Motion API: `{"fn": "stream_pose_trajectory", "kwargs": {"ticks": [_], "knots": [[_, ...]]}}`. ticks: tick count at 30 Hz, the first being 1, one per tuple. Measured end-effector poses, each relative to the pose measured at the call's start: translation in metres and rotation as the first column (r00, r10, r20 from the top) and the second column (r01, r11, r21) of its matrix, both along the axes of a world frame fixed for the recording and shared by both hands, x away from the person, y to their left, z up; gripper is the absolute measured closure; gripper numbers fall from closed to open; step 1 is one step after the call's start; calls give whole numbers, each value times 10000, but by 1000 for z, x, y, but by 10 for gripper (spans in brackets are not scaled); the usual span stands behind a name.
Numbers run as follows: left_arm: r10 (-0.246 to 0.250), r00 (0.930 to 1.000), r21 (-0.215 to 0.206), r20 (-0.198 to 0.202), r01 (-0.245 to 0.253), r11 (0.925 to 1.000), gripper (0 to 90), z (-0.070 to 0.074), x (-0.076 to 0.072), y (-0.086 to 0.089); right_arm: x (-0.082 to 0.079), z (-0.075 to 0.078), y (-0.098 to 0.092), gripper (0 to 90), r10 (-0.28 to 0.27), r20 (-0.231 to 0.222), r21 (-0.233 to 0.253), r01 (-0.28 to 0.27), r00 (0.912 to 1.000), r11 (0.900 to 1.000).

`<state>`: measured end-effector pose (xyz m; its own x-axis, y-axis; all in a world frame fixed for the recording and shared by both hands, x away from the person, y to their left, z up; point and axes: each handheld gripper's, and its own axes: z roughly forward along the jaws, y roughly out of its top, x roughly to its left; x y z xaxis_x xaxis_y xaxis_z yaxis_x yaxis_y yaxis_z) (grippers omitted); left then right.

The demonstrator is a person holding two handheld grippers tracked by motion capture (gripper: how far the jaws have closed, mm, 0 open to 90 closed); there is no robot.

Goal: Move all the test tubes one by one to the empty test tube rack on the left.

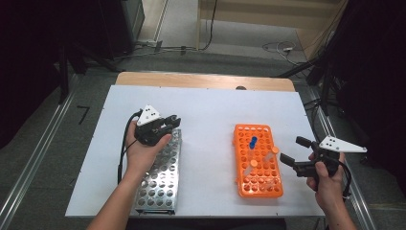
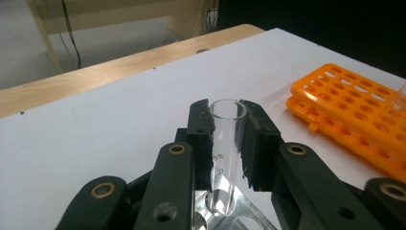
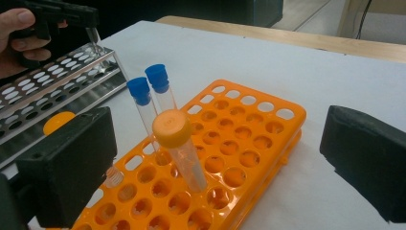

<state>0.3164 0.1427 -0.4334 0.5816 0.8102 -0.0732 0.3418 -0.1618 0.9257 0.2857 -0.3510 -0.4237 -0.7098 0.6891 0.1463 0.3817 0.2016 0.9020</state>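
Note:
My left gripper (image 2: 229, 139) is shut on a clear open glass tube (image 2: 225, 153), held upright over the far end of the metal rack (image 1: 160, 177); the tube's lower end reaches a hole in the rack (image 2: 230, 218). In the high view this gripper (image 1: 168, 125) sits at the rack's top end. An orange rack (image 1: 257, 160) stands at centre right with two blue-capped tubes (image 3: 151, 98) and an orange-capped tube (image 3: 179, 148). My right gripper (image 1: 293, 151) hovers open just right of the orange rack, nothing between its jaws (image 3: 218, 163).
A white board (image 1: 206, 110) covers the wooden table (image 1: 206, 80). A second orange cap (image 3: 58, 122) peeks out behind my right gripper's left jaw. Floor cables and dark stands lie beyond the table. Bare board lies between the two racks.

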Motion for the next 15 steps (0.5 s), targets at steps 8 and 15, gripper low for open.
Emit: {"fn": "stream_pose_trajectory", "kwargs": {"ticks": [8,15], "knots": [[45,9985,511,-553,-17,9987,758,-3,-2,-2,-1,-3,0,0,63,-30,-37,-63,10000,10000],[-21,9949,549,-1004,77,9985,752,-5,0,-1,-6,-3,1,0,253,-23,-98,-254,9997,9996]]}}
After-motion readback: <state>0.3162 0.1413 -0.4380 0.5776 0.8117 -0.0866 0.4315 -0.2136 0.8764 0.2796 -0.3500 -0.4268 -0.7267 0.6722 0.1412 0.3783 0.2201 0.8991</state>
